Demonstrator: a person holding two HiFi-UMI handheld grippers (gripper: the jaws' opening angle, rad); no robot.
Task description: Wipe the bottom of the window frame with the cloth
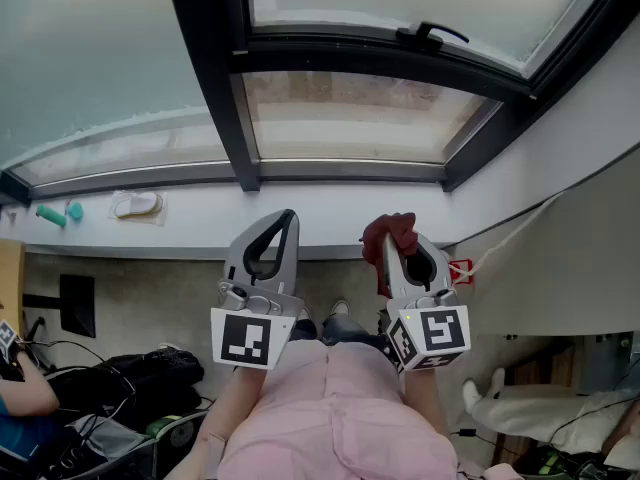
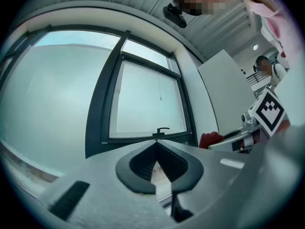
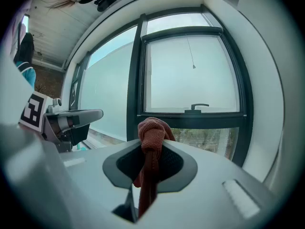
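A dark red cloth (image 1: 391,234) is pinched in my right gripper (image 1: 393,240), bunched above the jaw tips and trailing down between them; the right gripper view shows the same cloth (image 3: 151,142) in the shut jaws. My left gripper (image 1: 285,220) is held beside it, jaws together with nothing in them. Both grippers hover over the white sill (image 1: 330,213), short of the black window frame's bottom rail (image 1: 345,168). A black handle (image 1: 432,34) sits on the upper sash.
A white object (image 1: 136,204) and two teal items (image 1: 60,212) lie on the sill at the left. A vertical black mullion (image 1: 215,78) divides the panes. A thin cord (image 1: 510,236) runs along the right wall. Bags and cables (image 1: 130,378) lie on the floor below.
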